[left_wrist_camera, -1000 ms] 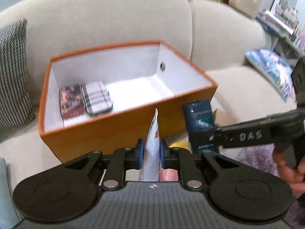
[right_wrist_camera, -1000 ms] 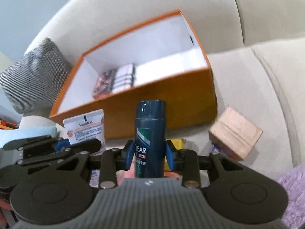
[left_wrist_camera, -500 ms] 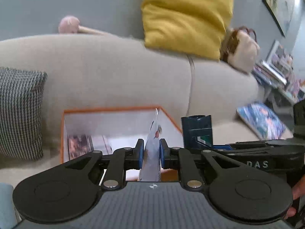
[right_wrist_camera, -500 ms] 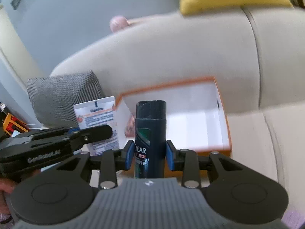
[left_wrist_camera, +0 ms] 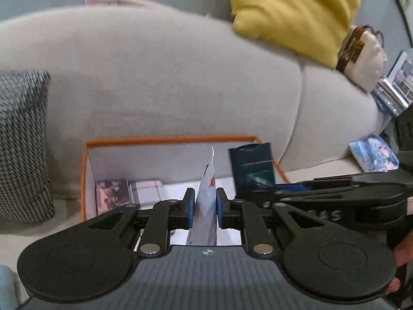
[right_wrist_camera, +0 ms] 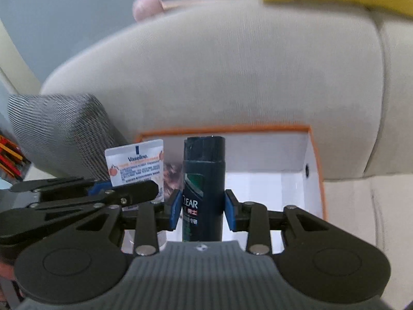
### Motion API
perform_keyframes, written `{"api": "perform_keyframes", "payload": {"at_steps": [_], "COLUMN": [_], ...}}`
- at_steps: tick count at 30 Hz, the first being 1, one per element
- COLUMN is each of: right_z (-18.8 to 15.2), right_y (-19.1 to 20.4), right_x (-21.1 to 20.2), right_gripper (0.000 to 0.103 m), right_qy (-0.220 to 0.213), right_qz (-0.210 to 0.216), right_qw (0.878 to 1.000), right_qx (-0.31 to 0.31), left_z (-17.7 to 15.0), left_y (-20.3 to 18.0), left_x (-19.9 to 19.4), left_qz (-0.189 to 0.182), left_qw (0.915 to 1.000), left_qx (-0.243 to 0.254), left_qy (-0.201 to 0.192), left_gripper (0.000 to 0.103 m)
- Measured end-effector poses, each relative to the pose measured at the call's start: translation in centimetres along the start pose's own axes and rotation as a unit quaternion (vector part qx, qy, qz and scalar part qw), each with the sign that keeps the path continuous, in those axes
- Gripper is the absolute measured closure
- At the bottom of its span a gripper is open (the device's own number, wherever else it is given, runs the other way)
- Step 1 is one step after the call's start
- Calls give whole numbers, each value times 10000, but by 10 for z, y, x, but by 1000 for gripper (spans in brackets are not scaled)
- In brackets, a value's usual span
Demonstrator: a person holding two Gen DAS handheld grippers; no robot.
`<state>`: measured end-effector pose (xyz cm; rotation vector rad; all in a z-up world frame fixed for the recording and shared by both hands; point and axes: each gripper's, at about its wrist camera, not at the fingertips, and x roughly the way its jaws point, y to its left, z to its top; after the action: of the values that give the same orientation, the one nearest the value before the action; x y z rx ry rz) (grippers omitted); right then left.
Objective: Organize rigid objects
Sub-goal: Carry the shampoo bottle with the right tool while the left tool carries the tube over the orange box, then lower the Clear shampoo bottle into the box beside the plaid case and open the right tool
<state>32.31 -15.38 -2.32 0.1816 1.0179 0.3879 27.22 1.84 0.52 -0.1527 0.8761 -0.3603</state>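
Left wrist view: the left gripper has its blue pads pressed tight on a thin white Vaseline sachet, seen edge-on and standing upright between them, its top corner rising past the pads. Directly ahead of the gripper and a little below sits the orange box with white inner walls, resting on the beige sofa. Inside the box, ahead and to the left of the pads, two flat packs lie side by side against the left wall: a dark printed pack and a pale striped pack. Just to the right of the left gripper, the right gripper reaches in from the side, pinching a dark blue Clear bottle that stands upright over the box's right part; part of a hand shows at the right edge. In the right wrist view, the right gripper grips that bottle by its body between the blue pads, cap end pointing away, with the box's white interior ahead of and below it. The left gripper lies just to the left, its sachet turned face-on, label readable. Farther left a grey woven cushion leans on the sofa; a yellow cushion sits on the backrest above, ahead and to the right.
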Motion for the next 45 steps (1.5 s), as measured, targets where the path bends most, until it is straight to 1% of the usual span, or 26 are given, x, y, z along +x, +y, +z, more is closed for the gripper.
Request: {"api": "perform_keyframes", "payload": {"at_steps": [5,11,17,21,25,27,31,33,35,37,40,45], "right_z": [1,5,11,19,24,25,22,19,19,19,20,24], "right_y": [-14,-25,-28,-38,-44,-42,-43,-44,-48,-48,-47,-38], "right_x": [44,85,109,124,133,140,155,159,163,159,148,133], "right_gripper": [67,67,67,67,67,67,67,67,66,64,59,59], "right_qy": [517,932,1070,1136,1165,1244,1396,1438,1457,1421,1409,1532], "right_qz": [20,9,-1,-2,106,152,98,127,67,-13,-17,-167], "right_qw": [9984,9949,9932,9915,9899,9889,9866,9857,9858,9872,9883,9873], "right_qx": [210,395,467,635,803,793,833,869,832,719,589,386], "left_z": [-2,4,11,14,15,14,13,12,11,10,8,3], "left_y": [15,30,44,53,61,63,65,65,66,65,64,60], "left_x": [30,53,69,74,80,82,85,86,86,86,87,82], "left_qz": [104,243,343,431,434,457,475,468,455,445,413,346], "left_qw": [9994,9975,9958,9952,9943,9939,9934,9934,9934,9933,9934,9936], "left_qx": [-126,-255,-368,-439,-523,-504,-516,-517,-519,-525,-521,-503], "left_qy": [300,610,762,766,826,869,905,911,918,927,938,945], "left_gripper": [85,85,85,85,85,85,85,85,85,85,85,85]}}
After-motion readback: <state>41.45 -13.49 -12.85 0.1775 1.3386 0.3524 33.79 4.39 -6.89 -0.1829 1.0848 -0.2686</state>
